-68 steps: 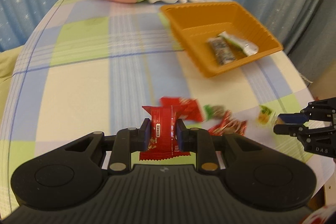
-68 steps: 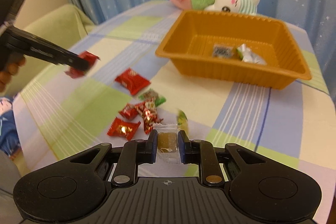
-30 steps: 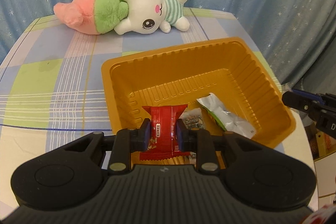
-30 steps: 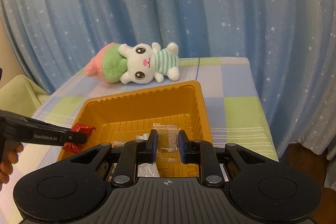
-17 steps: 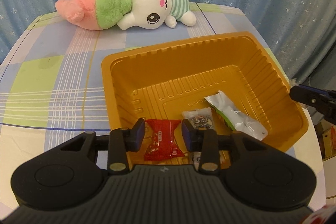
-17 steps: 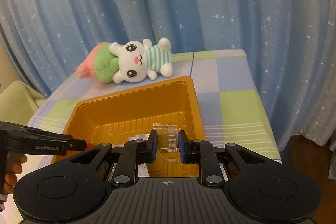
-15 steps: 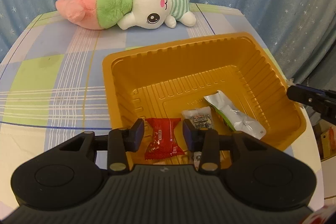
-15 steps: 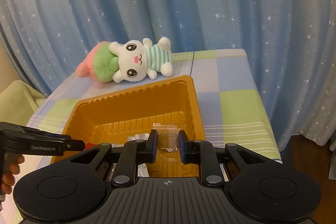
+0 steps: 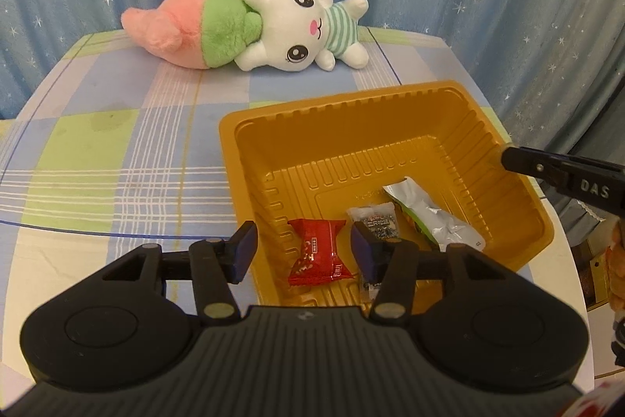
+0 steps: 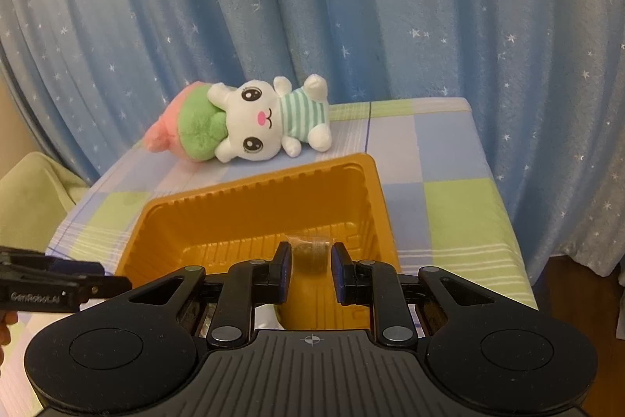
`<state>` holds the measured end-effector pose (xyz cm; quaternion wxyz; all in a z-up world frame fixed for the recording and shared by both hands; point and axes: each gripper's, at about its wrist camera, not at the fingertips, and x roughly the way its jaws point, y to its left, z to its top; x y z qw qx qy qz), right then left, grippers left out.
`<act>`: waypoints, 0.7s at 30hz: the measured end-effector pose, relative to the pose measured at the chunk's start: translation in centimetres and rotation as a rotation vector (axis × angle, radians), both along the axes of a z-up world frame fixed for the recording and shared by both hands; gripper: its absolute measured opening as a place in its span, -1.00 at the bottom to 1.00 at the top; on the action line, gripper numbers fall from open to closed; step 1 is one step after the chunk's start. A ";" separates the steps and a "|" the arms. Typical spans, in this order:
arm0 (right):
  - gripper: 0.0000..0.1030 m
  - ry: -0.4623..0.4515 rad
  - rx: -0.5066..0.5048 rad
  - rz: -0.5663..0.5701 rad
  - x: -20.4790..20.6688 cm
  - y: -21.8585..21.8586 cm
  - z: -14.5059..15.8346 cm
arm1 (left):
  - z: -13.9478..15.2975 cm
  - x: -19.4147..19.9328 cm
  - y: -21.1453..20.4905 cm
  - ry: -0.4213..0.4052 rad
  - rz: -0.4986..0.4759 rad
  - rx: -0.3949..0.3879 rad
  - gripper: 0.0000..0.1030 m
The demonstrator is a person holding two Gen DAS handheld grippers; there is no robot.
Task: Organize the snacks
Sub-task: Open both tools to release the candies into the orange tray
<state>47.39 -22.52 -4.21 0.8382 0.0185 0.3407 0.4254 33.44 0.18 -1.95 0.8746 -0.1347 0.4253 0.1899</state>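
Note:
An orange plastic tray (image 9: 519,198) sits on the checked tablecloth. In the left wrist view my left gripper (image 9: 302,251) is open over the tray's near corner, and a red snack packet (image 9: 318,255) lies loose on the tray floor between its fingers. A dark printed packet (image 9: 377,223) and a silver-green packet (image 9: 431,221) lie beside it. In the right wrist view my right gripper (image 10: 310,270) is open over the tray (image 10: 250,198), with a clear packet holding a brown snack (image 10: 310,255) loose between its fingers. The right gripper's tip (image 9: 547,169) shows at the tray's right rim.
A plush rabbit (image 9: 250,26) with a pink and green body lies at the table's far edge, before a blue starred curtain (image 10: 351,6). The table's right edge runs close to the tray. The left gripper's finger (image 10: 58,290) shows at the right wrist view's left edge.
My left gripper opened wider and the red packet now lies on the tray floor. My right gripper opened and let go of the clear packet, which is dropping between its fingers.

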 end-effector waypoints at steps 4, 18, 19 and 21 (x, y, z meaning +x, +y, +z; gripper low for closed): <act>-0.53 0.012 0.017 0.001 0.0 0.4 0.4 | 0.7 -0.7 -0.1 -0.015 -0.003 0.015 0.14; 0.56 0.005 0.070 -0.052 -2.8 -1.2 2.4 | 2.7 -3.9 -0.7 -0.070 0.007 0.012 0.42; 0.58 0.006 0.076 -0.057 -3.1 -1.5 2.6 | 2.9 -4.3 -0.8 -0.074 0.007 0.011 0.43; 0.65 0.011 0.088 -0.067 -3.6 -1.9 3.0 | 3.2 -4.9 -1.1 -0.082 0.006 0.008 0.53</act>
